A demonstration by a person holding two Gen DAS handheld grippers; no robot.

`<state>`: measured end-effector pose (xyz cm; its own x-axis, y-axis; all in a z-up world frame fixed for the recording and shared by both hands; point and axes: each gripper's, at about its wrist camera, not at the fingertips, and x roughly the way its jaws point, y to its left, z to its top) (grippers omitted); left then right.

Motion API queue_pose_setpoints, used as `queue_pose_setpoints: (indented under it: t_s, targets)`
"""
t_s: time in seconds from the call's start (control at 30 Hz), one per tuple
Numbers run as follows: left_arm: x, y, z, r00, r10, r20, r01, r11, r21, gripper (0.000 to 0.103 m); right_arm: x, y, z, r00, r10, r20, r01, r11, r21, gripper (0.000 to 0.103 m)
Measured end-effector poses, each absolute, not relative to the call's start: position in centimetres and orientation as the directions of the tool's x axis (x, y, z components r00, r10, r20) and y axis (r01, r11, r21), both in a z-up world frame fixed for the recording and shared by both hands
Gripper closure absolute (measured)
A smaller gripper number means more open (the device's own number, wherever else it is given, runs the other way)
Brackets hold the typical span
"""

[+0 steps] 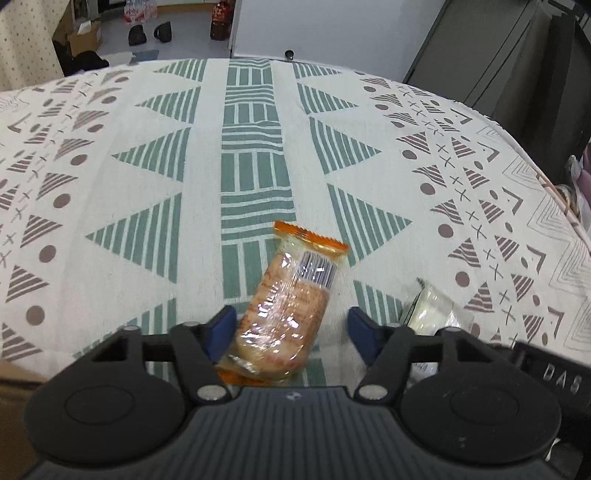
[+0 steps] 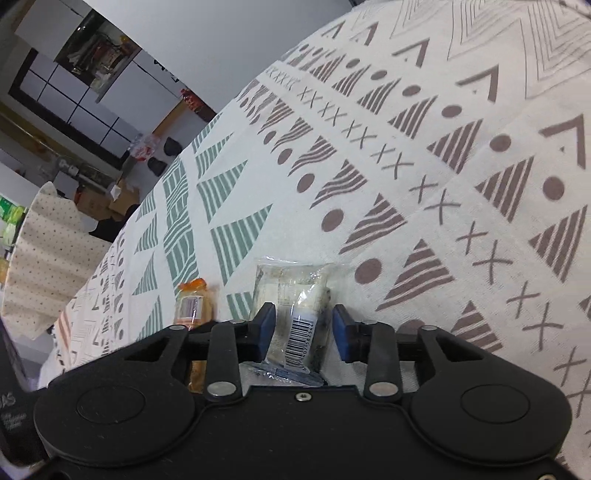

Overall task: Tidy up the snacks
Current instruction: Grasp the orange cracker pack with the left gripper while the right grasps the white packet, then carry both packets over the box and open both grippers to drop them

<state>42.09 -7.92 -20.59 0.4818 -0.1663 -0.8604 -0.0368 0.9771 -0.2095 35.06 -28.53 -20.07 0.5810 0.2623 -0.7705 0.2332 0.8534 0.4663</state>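
An orange-edged clear pack of biscuits [image 1: 291, 295] lies on the patterned tablecloth [image 1: 147, 166]. My left gripper [image 1: 291, 326] is open and straddles the pack's near end, with a gap at the right pad. To the right lies a white snack pack [image 1: 432, 310]. In the right wrist view this white pack [image 2: 295, 291], barcode up, sits between the blue pads of my right gripper [image 2: 303, 330], which is open with the pads close to its sides. The orange pack [image 2: 192, 302] shows to the left, partly hidden by the gripper body.
The tablecloth [image 2: 406, 147] stretches far ahead of both grippers. Beyond the table's far edge stand a dark bottle [image 1: 221, 22] and shoes on the floor, and a dark cabinet [image 1: 517, 55] at the right. A dotted cloth [image 2: 44, 251] hangs left.
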Motion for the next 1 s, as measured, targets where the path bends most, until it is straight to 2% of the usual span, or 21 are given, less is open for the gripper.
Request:
queue_pose_setpoints:
  t_s: [0.03, 0.1, 0.13, 0.2, 0.37, 0.47, 0.63, 1.0]
  targets:
    - [42.0, -7.9, -20.6, 0.48, -0.164, -0.862, -0.04, 0.977, -0.208, 0.048, 35.0, -28.2, -20.0, 0.585, 0.253, -0.771, 0.222, 0.864, 0.452, 0.062]
    - [41.8, -7.8, -20.6, 0.479, -0.142, -0.866, -0.052, 0.98, -0.19, 0.059, 35.0, -27.6, -19.8, 0.591, 0.253, -0.766, 0.199, 0.875, 0.442, 0.047]
    - [41.8, -7.7, -20.5, 0.476, -0.132, -0.869, -0.058, 0.982, -0.181, 0.067, 35.0, -27.2, -19.8, 0.592, 0.253, -0.765, 0.186, 0.881, 0.436, 0.043]
    - [41.7, -7.4, -20.3, 0.471, -0.133, -0.872, -0.067, 0.98, -0.186, 0.069, 35.0, -26.5, -19.8, 0.596, 0.245, -0.765, 0.163, 0.896, 0.414, 0.036]
    - [41.0, -6.8, -19.6, 0.47, -0.128, -0.873, -0.083, 0.979, -0.188, 0.069, 35.4, -25.2, -20.0, 0.596, 0.202, -0.777, 0.159, 0.919, 0.361, 0.03]
    - [40.2, -6.5, -19.1, 0.469, -0.119, -0.875, -0.094, 0.979, -0.183, 0.069, 35.5, -24.2, -20.0, 0.587, 0.161, -0.794, 0.14, 0.945, 0.295, 0.032]
    - [38.6, -6.2, -18.4, 0.483, -0.113, -0.868, -0.09, 0.98, -0.178, 0.069, 34.9, -23.2, -19.9, 0.561, 0.105, -0.821, 0.09, 0.978, 0.186, 0.054]
    - [34.5, -5.3, -15.4, 0.553, -0.089, -0.828, -0.108, 0.978, -0.177, 0.069, 31.4, -23.0, -16.7, 0.597, 0.132, -0.791, 0.042, 0.98, 0.194, 0.059]
